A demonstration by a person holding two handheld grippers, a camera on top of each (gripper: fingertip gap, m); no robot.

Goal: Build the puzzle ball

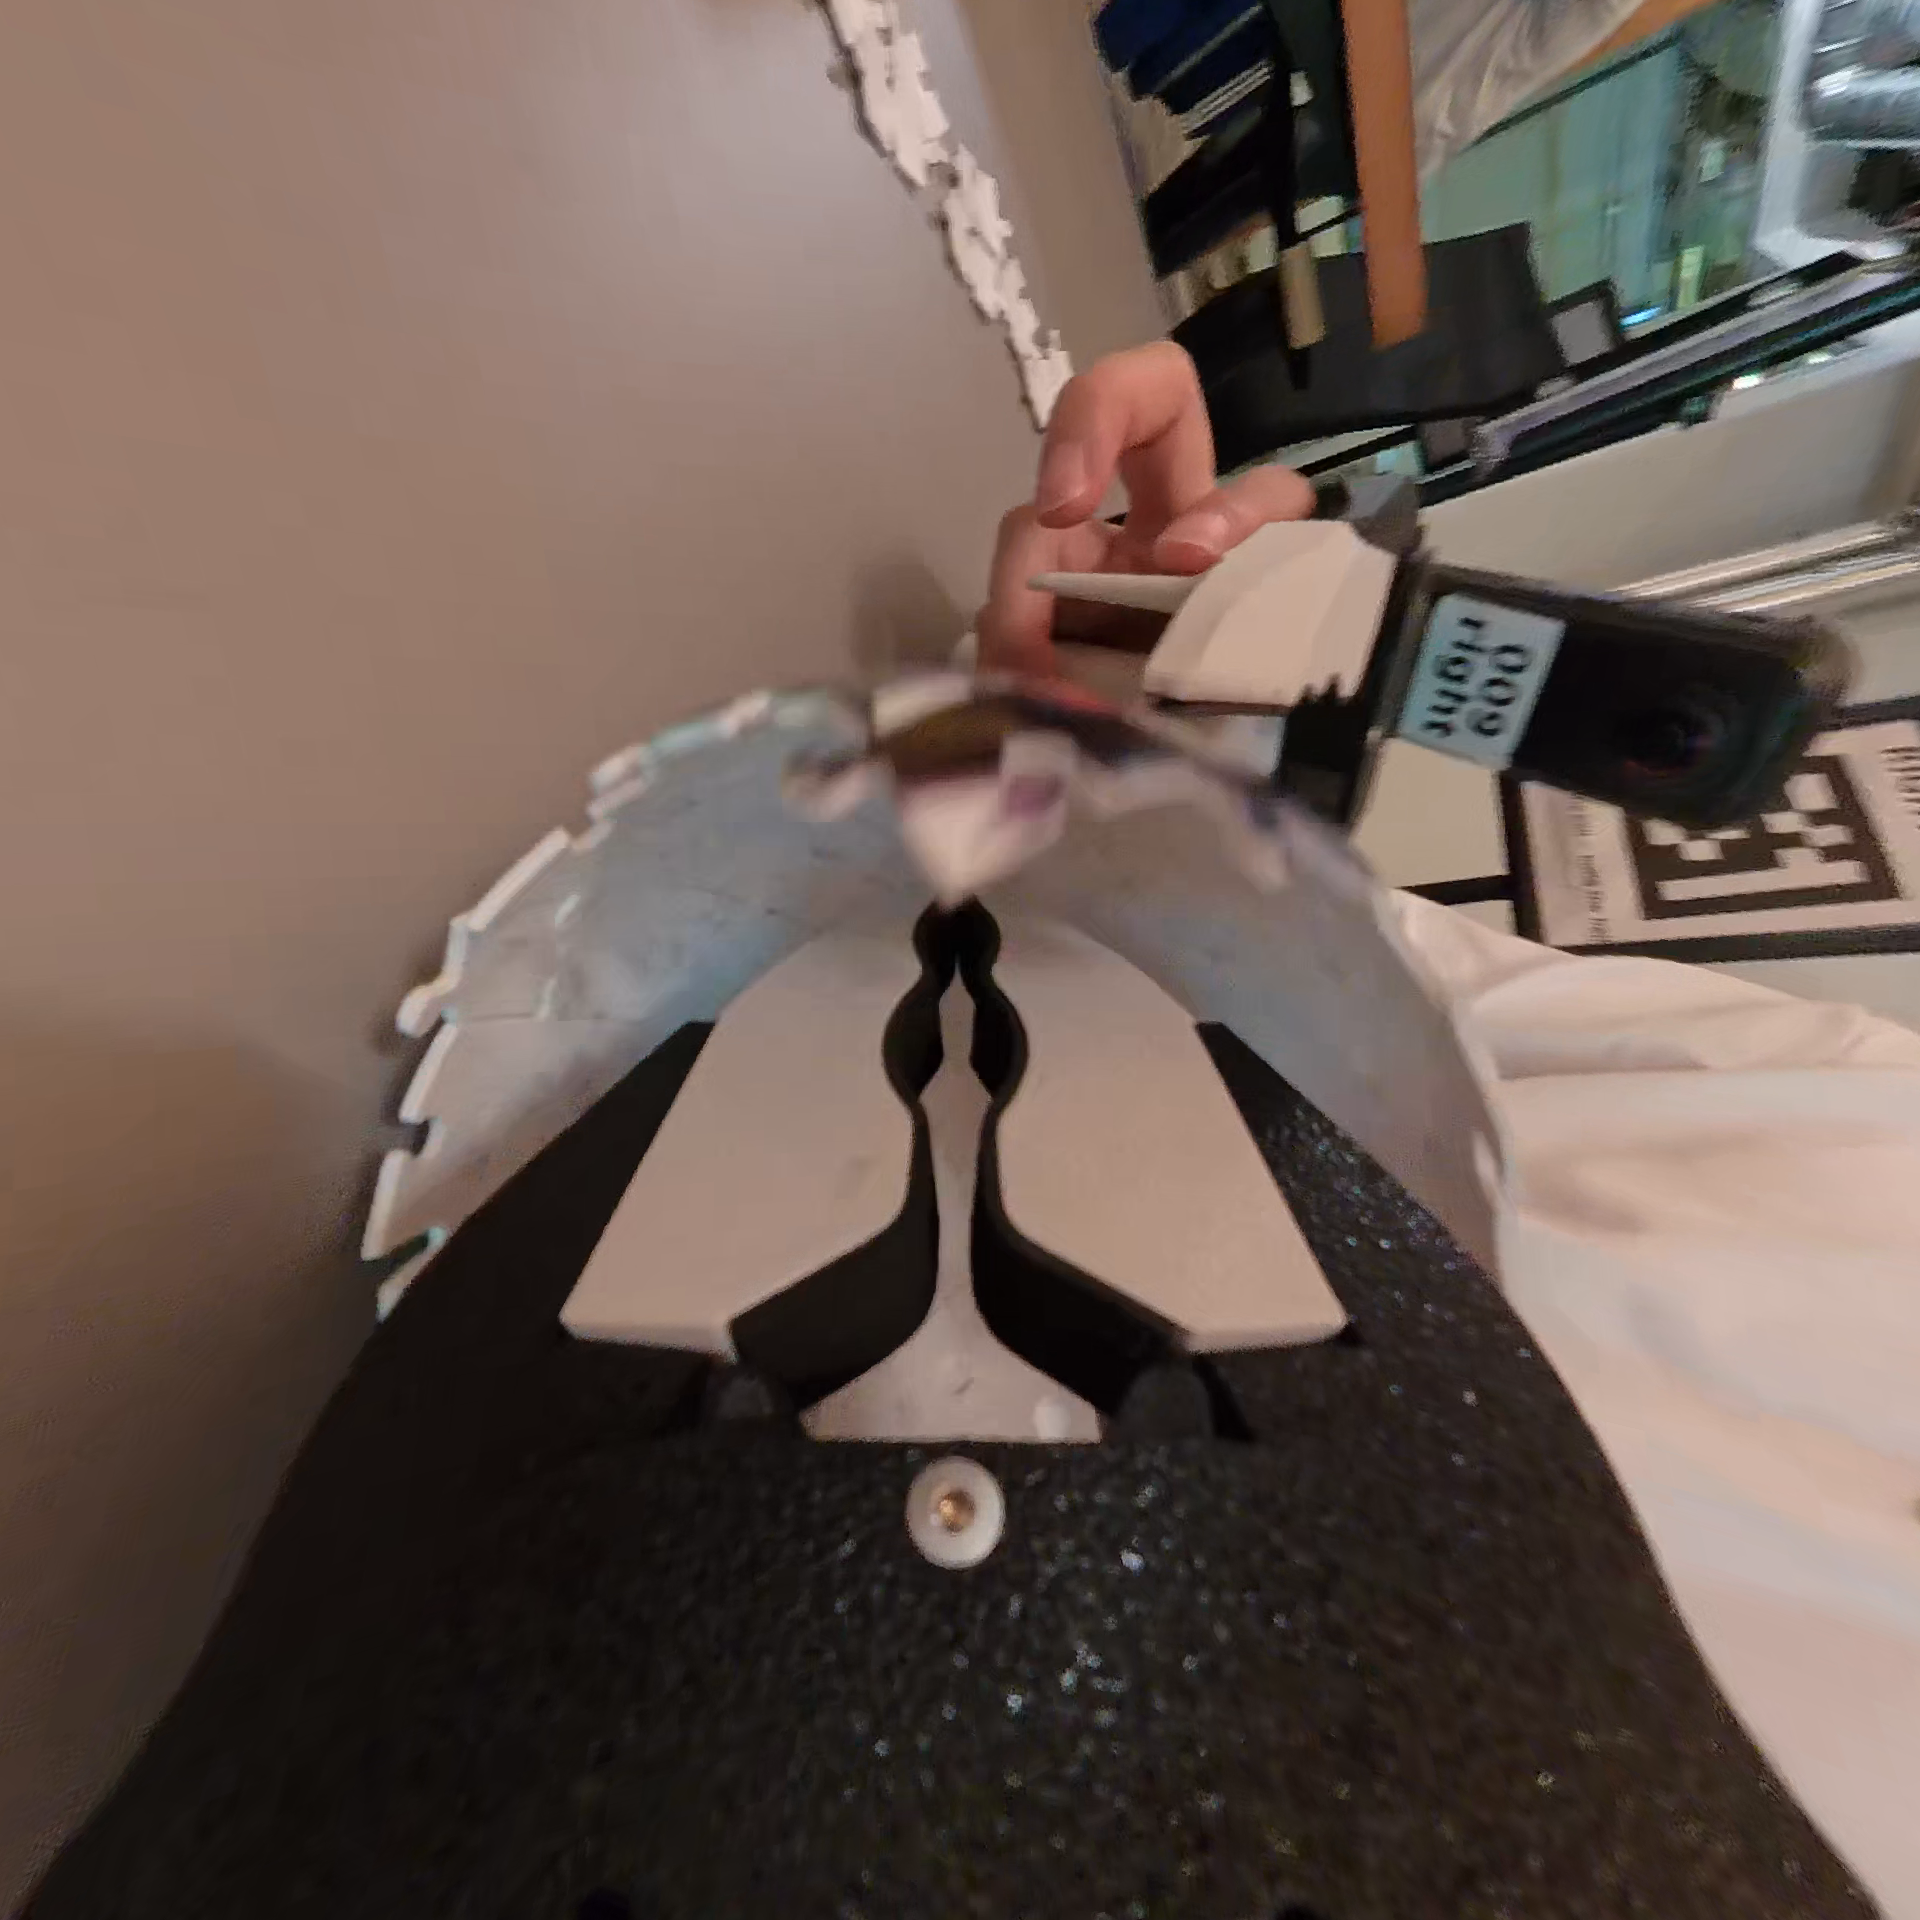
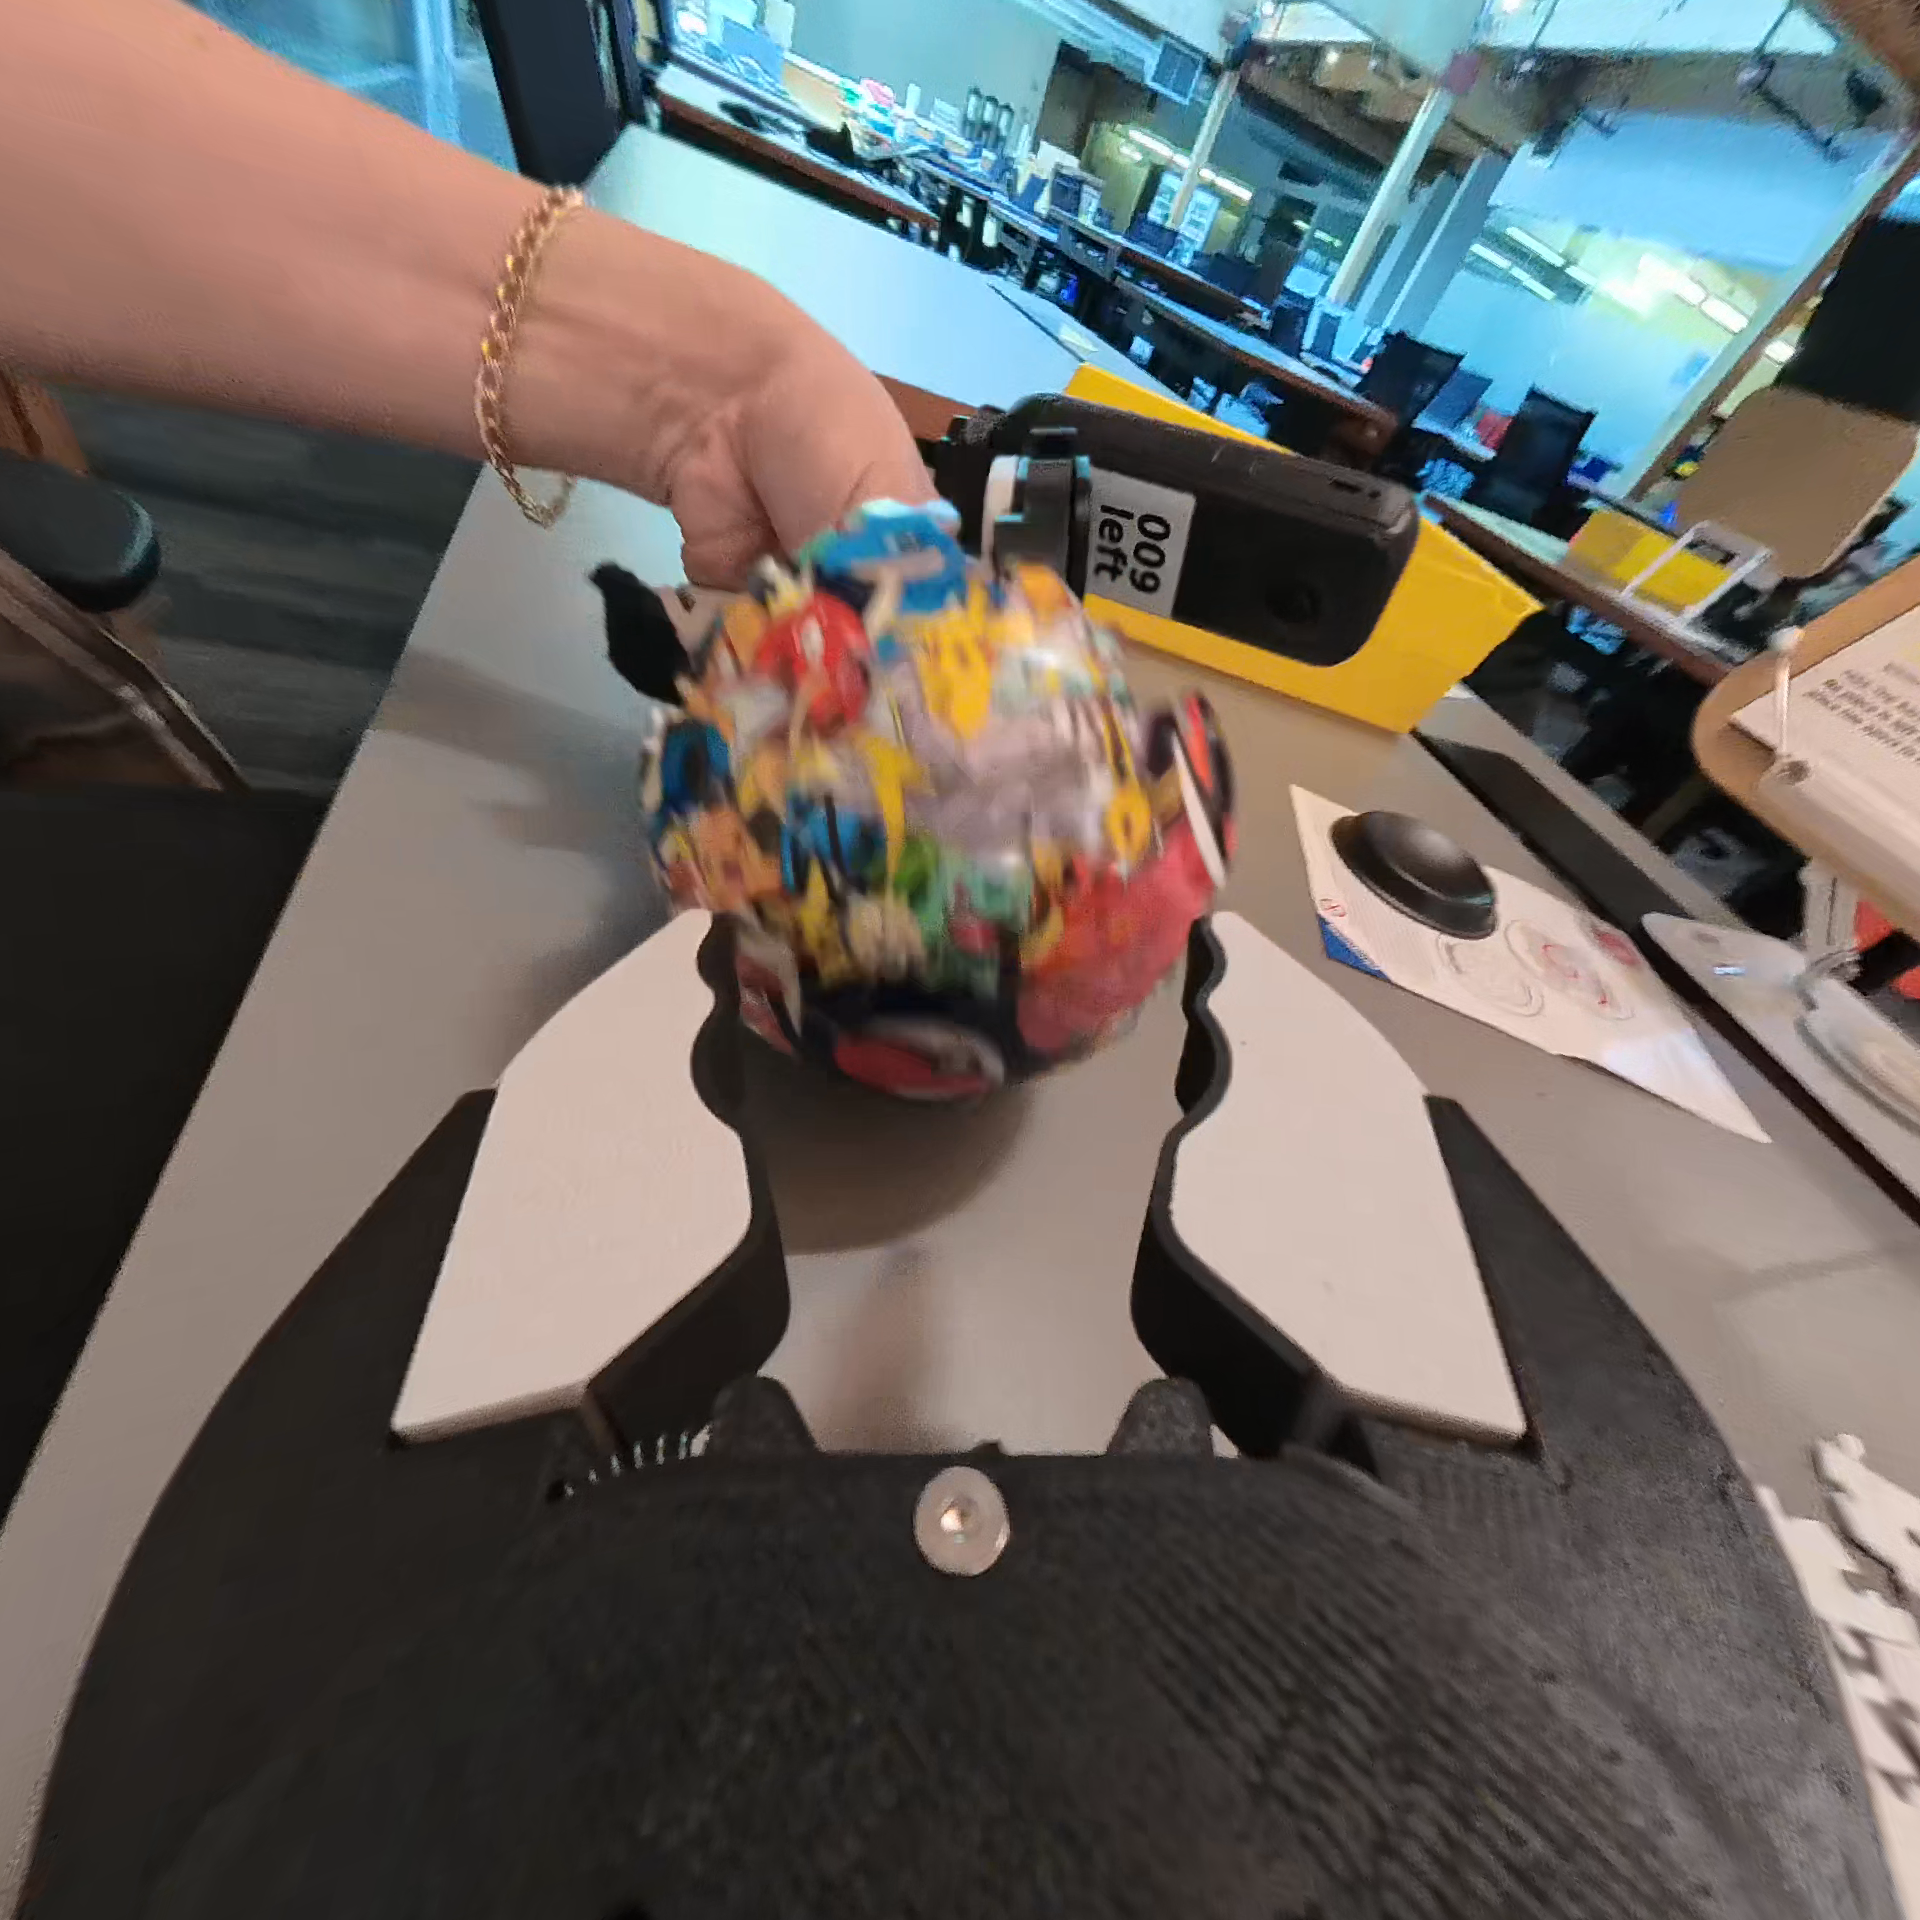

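Observation:
The puzzle ball point(image 2: 935, 810) is a part-built sphere of colourful pieces, blurred, held just above the grey table point(image 2: 468, 935). In the left wrist view I look into its pale inner shell point(image 1: 665, 935). My left gripper point(image 1: 956, 925) is shut on the shell's rim. In the right wrist view its camera body point(image 2: 1247, 561) and the hand holding it point(image 2: 727, 416) sit behind the ball. My right gripper point(image 2: 956, 966) is open, with one jaw on each side of the ball's lower part. It also shows in the left wrist view point(image 1: 1247, 623) beyond the ball.
A black dome stand point(image 2: 1413, 862) sits on a printed sheet point(image 2: 1538, 997) to the right. A yellow bin point(image 2: 1455, 644) stands behind it. Joined white puzzle pieces lie at the near right point(image 2: 1870, 1621) and on the table point(image 1: 935, 156). White cloth point(image 1: 1610, 1299) lies to the right. My left and right fingertips are right by each other.

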